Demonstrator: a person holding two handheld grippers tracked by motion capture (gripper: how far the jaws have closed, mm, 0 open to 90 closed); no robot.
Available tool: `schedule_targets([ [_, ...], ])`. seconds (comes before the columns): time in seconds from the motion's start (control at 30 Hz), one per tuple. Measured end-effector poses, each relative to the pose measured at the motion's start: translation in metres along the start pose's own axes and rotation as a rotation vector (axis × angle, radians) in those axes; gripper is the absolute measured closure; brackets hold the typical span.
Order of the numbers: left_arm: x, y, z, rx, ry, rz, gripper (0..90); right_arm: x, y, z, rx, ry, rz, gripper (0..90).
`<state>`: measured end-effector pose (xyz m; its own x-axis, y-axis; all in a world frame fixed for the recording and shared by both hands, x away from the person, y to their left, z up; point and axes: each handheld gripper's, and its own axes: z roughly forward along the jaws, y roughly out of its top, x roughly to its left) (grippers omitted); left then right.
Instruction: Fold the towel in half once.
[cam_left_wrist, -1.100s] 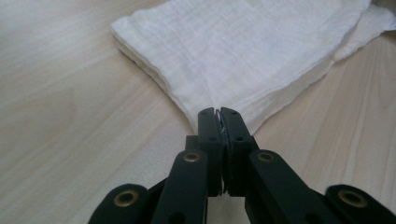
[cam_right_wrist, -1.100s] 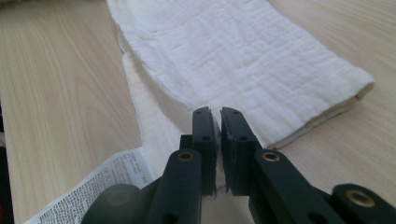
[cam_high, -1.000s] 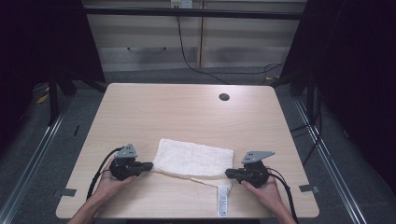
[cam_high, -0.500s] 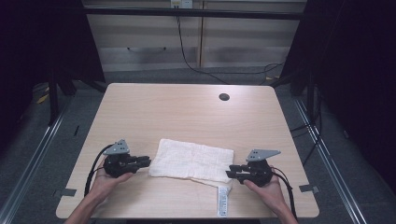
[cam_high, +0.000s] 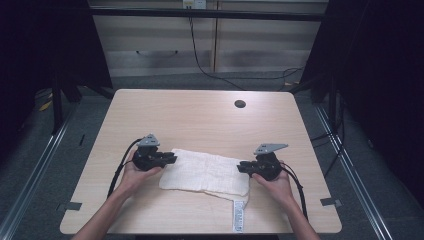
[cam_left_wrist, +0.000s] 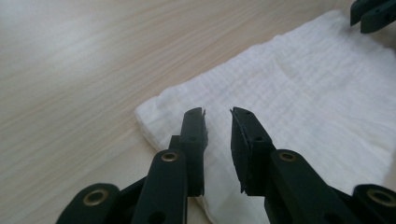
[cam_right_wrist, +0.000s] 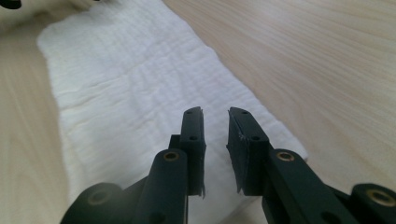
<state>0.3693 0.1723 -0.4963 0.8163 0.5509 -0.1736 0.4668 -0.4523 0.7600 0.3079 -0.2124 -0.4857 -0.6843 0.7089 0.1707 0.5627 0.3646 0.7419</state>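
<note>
Hovering over cloth (cam_high: 205, 172) lying flat, near table (cam_high: 200, 120) edge. My left gripper (cam_left_wrist: 217, 116) at its left end, right gripper (cam_right_wrist: 215, 115) closing at right end; both jaws slightly parted, pinching nothing.

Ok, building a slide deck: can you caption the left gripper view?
Left gripper, jaws slightly apart and empty, poised over a corner of the folded white cloth on the wooden table.
</note>
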Motion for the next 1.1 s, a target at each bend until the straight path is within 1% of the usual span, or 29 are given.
schedule_targets([
  [0.07,-0.001,-0.004,0.007,0.035,0.016,0.021,75.3,-0.004,0.001,0.006,0.014,0.002,0.014,78.1],
  [0.1,-0.002,-0.007,0.008,0.032,0.017,0.027,75.2,-0.006,0.001,0.009,0.026,0.0,0.016,78.6],
  [0.13,-0.002,-0.007,0.007,0.033,0.01,0.021,75.3,-0.008,0.0,0.013,0.036,-0.005,0.013,78.9],
  [0.2,-0.002,-0.009,0.004,0.043,0.016,0.027,75.2,-0.011,-0.001,0.017,0.054,-0.012,0.027,78.9],
  [0.27,-0.002,-0.014,0.0,0.034,0.004,0.026,74.9,-0.014,-0.003,0.021,0.051,-0.015,0.035,79.0],
  [0.3,-0.002,-0.016,-0.003,0.034,0.007,0.028,75.0,-0.015,-0.003,0.021,0.049,-0.015,0.054,78.7],
  [0.33,-0.003,-0.018,-0.005,0.03,0.006,0.027,75.1,-0.016,-0.002,0.022,0.041,-0.022,0.05,78.6],
  [0.37,-0.004,-0.02,-0.007,0.031,0.006,0.03,75.1,-0.017,-0.001,0.023,0.041,-0.033,0.055,78.7],
  [0.4,-0.005,-0.022,-0.01,0.035,0.009,0.026,75.1,-0.018,0.0,0.024,0.043,-0.034,0.058,78.5],
  [0.5,-0.011,-0.027,-0.016,0.039,0.008,0.038,75.0,-0.021,0.003,0.029,0.033,-0.035,0.057,78.2],
  [0.6,-0.013,-0.032,-0.019,0.031,0.001,0.035,75.0,-0.02,0.006,0.034,0.022,-0.034,0.058,75.6],
  [0.67,-0.011,-0.034,-0.021,0.024,-0.009,0.022,75.1,-0.018,0.007,0.034,0.023,-0.027,0.054,73.7],
  [0.77,-0.01,-0.034,-0.021,0.017,0.001,0.019,75.2,-0.018,0.009,0.028,-0.003,-0.025,0.045,75.1],
  [0.8,-0.009,-0.034,-0.021,0.017,0.005,0.019,75.2,-0.02,0.01,0.025,-0.02,-0.031,0.049,76.1],
  [0.87,-0.009,-0.033,-0.02,0.017,0.012,0.022,75.2,-0.028,0.011,0.02,-0.052,-0.041,0.084,76.9],
  [0.9,-0.008,-0.033,-0.021,0.017,0.013,0.022,75.1,-0.032,0.012,0.018,-0.058,-0.051,0.093,76.9],
  [0.97,-0.008,-0.033,-0.021,0.017,0.014,0.025,75.0,-0.037,0.013,0.017,-0.058,-0.059,0.094,76.7],
  [1.0,-0.008,-0.033,-0.021,0.017,0.009,0.019,75.0,-0.038,0.013,0.017,-0.057,-0.057,0.09,76.1],
  [1.1,-0.007,-0.033,-0.021,0.016,0.009,0.018,75.0,-0.041,0.017,0.02,-0.048,-0.054,0.089,73.7],
])
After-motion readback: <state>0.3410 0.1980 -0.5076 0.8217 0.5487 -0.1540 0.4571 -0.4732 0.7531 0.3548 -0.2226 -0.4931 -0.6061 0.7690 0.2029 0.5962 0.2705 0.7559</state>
